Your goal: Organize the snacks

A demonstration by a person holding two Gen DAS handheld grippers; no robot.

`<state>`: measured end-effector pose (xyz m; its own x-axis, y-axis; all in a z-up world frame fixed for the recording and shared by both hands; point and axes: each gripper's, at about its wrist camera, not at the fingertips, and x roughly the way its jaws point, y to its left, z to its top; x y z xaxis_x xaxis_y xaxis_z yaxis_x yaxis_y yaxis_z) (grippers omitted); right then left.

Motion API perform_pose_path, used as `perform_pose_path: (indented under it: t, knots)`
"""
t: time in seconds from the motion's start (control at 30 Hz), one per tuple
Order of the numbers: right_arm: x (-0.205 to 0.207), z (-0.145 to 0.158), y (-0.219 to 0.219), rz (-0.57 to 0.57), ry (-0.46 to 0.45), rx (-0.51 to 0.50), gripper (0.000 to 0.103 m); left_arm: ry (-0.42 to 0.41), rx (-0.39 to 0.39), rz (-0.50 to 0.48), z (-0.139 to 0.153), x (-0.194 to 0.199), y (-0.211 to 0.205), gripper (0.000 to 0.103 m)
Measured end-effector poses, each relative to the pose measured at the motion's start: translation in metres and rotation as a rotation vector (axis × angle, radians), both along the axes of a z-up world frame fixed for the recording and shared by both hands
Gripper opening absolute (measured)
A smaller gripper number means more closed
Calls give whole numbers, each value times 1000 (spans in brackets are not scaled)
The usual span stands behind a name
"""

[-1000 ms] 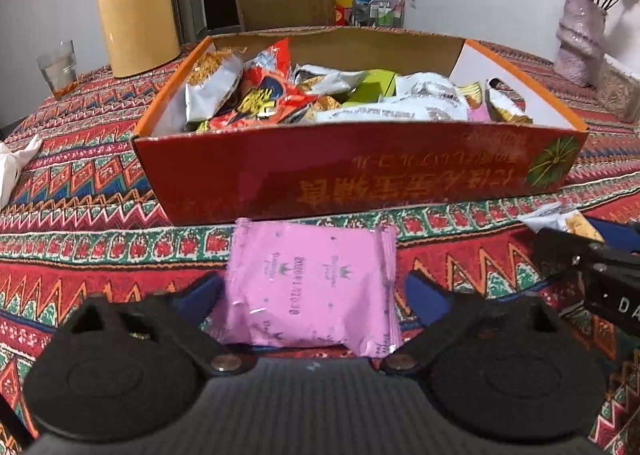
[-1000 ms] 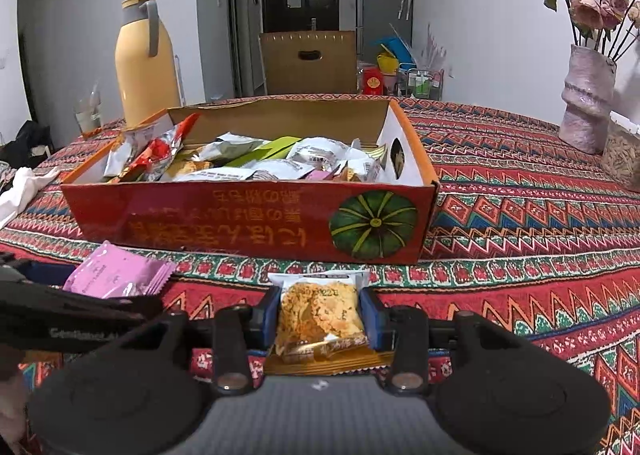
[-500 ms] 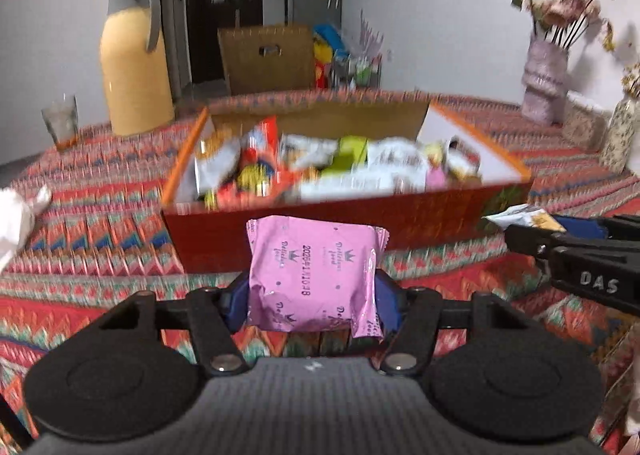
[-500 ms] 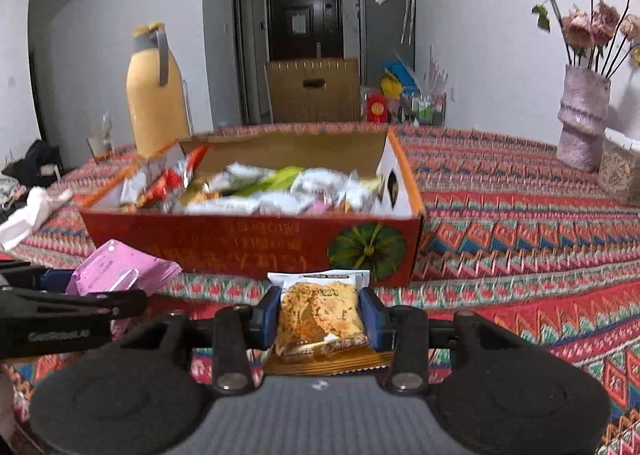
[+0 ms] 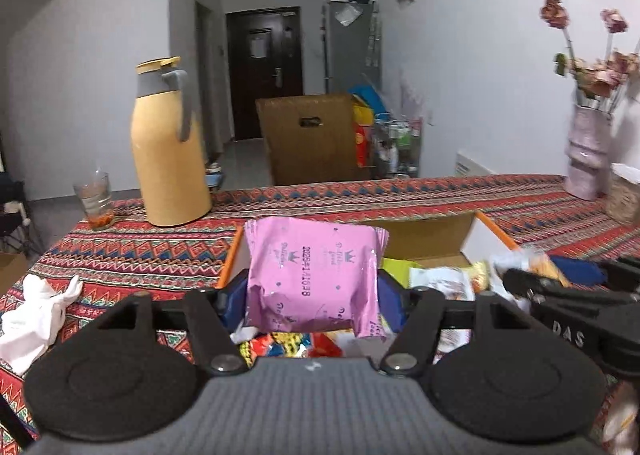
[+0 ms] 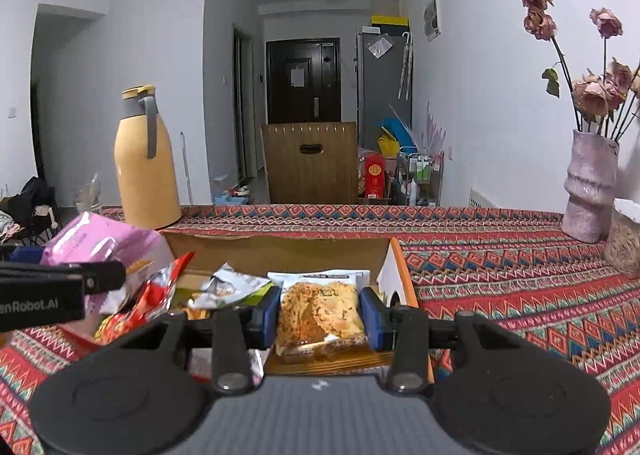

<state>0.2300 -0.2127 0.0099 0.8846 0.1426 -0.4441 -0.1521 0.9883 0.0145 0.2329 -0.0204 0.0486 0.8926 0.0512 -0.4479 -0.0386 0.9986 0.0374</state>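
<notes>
Pink snack packet [image 5: 312,275] pinched upright in the left gripper [image 5: 310,301] over the open snack box [image 5: 424,239], cracker packet [image 6: 320,313] clamped in the right gripper [image 6: 322,317] above the same box, yellow thermos [image 5: 168,147] at ten o'clock, vase [image 6: 590,187] at two.

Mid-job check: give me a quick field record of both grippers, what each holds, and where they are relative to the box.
left gripper: shut on pink packet, above the box
right gripper: shut on cracker packet, above the box
box: open cardboard, holds mixed snack packets
table: patterned cloth; yellow jug and vase beyond the box
</notes>
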Motion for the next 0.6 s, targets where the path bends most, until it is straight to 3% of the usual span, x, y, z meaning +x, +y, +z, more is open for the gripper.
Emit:
perform_pose_path:
  t: [0.07,0.13,0.2,0.33,0.6]
  knots:
    - [7,-4,-1,-5,19,-1,56,-5,-4,23,-1,6,2,88]
    - [7,-7,-4,-13,22,3,80,-15,-10,27,-3,6,5,103]
    - [4,-9,-8,-22,22,9,92,-21,-14,31,-4,0,11,103]
    - [-8,-11,-15,-28,22,14,102,-19,-25,10,-7,-13,20,103]
    - [-69,-13,-25,9,8,9,103,-32,-46,-56,-23,-77,33,103]
